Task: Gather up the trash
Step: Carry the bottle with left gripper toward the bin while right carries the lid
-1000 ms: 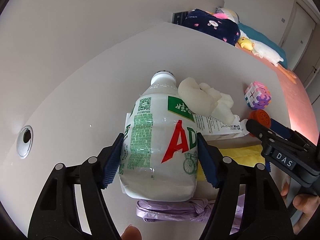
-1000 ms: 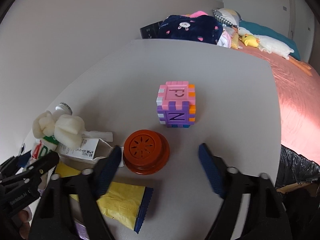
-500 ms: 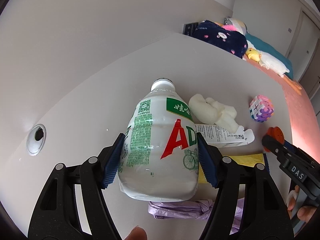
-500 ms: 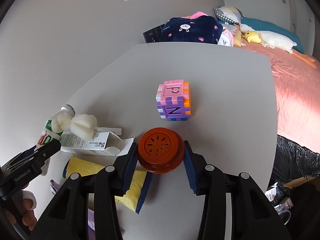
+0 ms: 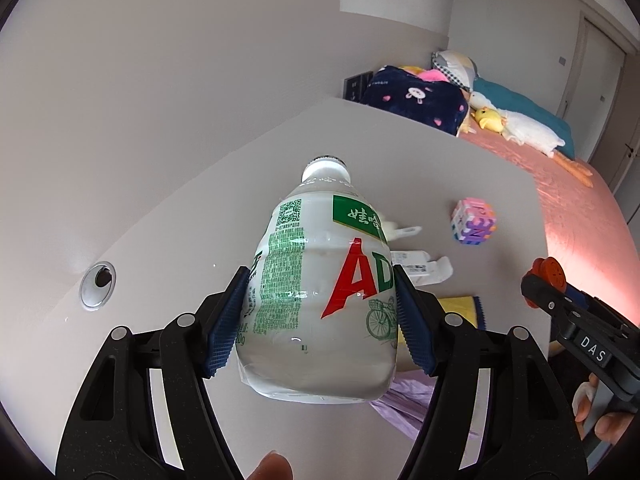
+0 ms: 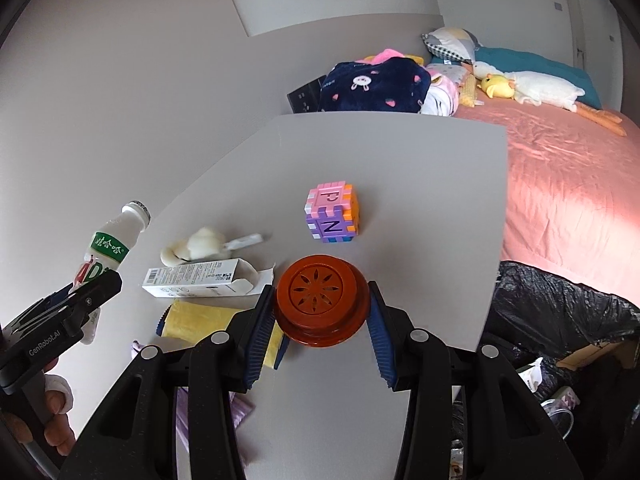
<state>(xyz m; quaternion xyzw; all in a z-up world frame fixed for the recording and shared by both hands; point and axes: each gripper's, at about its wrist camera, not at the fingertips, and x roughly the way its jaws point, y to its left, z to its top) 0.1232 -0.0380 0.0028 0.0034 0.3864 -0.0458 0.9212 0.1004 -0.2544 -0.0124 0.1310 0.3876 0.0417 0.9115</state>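
While the left tongs [image 5: 320,316] pinch the milk bottle [image 5: 320,300], the right tongs [image 6: 320,320] pinch the orange lid [image 6: 322,300]; next, I think, both go into the black bin bag [image 6: 560,320] right of them.

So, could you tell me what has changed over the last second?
The right gripper closed on the orange lid and lifted it off the table. The left gripper raised the bottle higher. The cube, carton and yellow packet stayed put.
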